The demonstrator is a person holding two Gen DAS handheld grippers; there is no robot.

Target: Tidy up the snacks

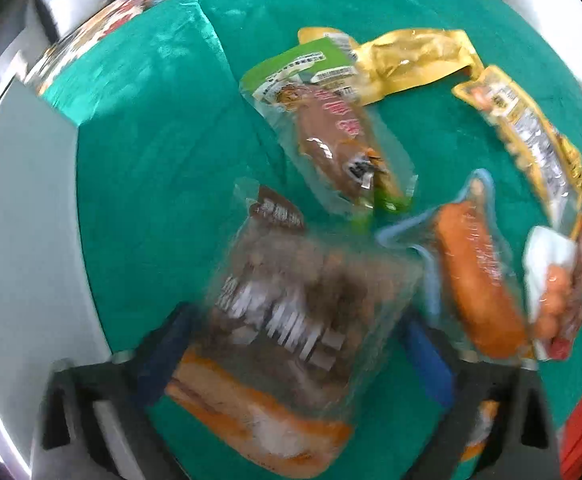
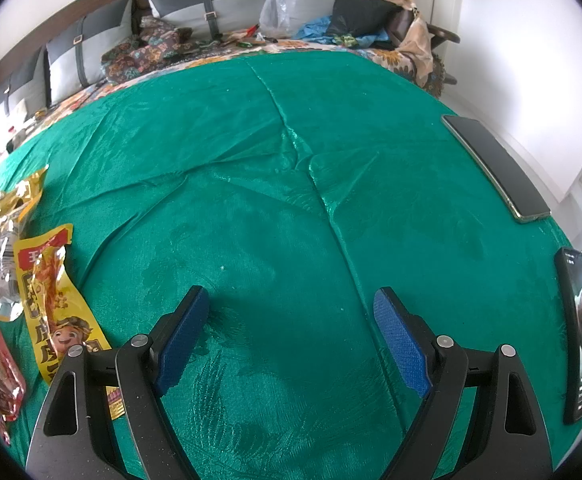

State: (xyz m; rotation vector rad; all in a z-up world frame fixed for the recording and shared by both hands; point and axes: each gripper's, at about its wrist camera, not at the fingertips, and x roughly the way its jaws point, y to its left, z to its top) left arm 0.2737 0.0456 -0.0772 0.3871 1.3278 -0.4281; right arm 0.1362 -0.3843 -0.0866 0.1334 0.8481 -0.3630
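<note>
The left fingers (image 1: 297, 344) stand wide around a blurred brown snack pack (image 1: 291, 300) on the green cloth (image 1: 151, 184), other packets beyond, while the right fingers (image 2: 291, 336) gape over bare cloth beside a yellow packet (image 2: 57, 312)

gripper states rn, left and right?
Left gripper: fingers wide apart, a clear brown snack packet between them; whether it's gripped cannot be told, the picture is blurred.
Right gripper: open, holding nothing.

Green cloth (image 2: 251, 200) open ahead — snack packets (image 2: 51, 300) left, phones (image 2: 495, 164) right
</note>
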